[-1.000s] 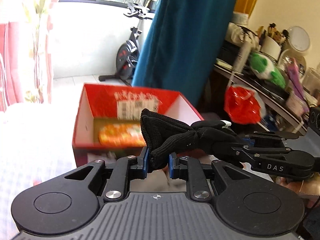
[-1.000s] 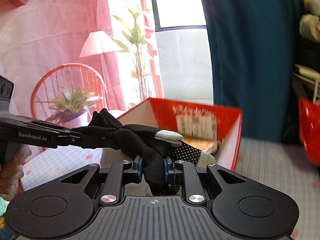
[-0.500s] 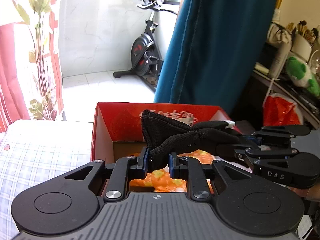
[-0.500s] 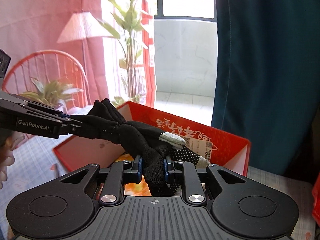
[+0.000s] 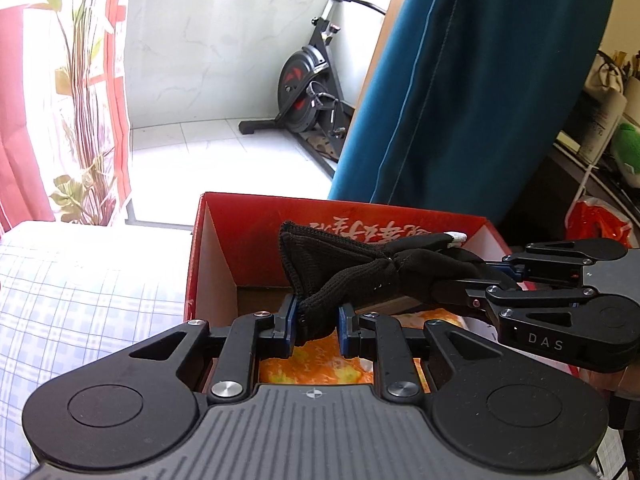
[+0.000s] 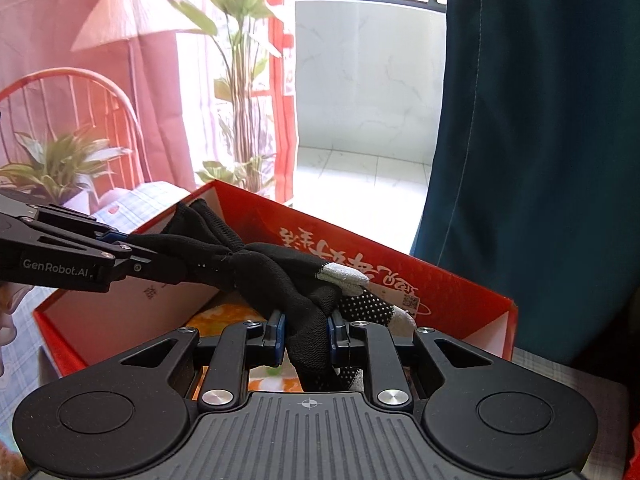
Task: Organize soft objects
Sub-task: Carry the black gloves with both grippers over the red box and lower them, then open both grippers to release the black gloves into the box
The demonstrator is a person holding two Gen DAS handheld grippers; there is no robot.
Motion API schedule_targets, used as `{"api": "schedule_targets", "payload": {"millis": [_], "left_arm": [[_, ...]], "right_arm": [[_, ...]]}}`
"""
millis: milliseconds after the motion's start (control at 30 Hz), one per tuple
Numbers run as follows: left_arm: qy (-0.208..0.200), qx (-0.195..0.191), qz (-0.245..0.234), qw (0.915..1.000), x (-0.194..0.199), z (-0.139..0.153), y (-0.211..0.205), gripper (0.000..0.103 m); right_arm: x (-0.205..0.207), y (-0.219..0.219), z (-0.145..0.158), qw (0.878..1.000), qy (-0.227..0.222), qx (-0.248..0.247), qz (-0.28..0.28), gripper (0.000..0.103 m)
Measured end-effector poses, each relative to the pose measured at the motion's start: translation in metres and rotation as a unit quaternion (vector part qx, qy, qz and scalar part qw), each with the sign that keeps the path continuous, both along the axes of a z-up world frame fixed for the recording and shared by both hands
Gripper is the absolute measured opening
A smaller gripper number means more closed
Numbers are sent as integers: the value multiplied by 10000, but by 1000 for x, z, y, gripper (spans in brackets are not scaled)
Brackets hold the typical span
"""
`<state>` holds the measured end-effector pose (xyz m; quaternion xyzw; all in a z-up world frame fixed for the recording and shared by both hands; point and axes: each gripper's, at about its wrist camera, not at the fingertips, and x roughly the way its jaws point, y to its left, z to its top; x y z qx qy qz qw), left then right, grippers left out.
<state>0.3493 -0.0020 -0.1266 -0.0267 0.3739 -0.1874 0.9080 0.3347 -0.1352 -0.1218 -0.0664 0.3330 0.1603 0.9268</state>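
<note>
Above the red box [image 5: 400,220], both grippers clamped the black glove [image 5: 352,276]; uneven release risked snagging it on the rim.

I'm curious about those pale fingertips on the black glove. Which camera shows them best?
The right wrist view: the black glove shows two grey fingertips and a dotted palm, close and unhidden, above the red box. The left wrist view shows mostly its cuff, with one pale tip peeking out far off.
</note>
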Motion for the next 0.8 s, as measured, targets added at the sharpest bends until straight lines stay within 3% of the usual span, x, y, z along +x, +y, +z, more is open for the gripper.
{"api": "schedule_targets", "payload": {"millis": [167, 333, 500, 800], "left_arm": [[22, 72, 37, 10000, 3, -1, -1, 25], [-164, 168, 89, 9997, -1, 2, -3, 48], [-362, 293, 85, 9989, -11, 10, -4, 64], [-685, 439, 51, 9967, -43, 30, -7, 94]], "right_arm": [[11, 1, -6, 9999, 110, -75, -107, 19], [12, 1, -8, 9981, 68, -376, -476, 25], [4, -10, -2, 9972, -39, -346, -669, 35], [-25, -20, 14, 9967, -141, -214, -771, 64]]}}
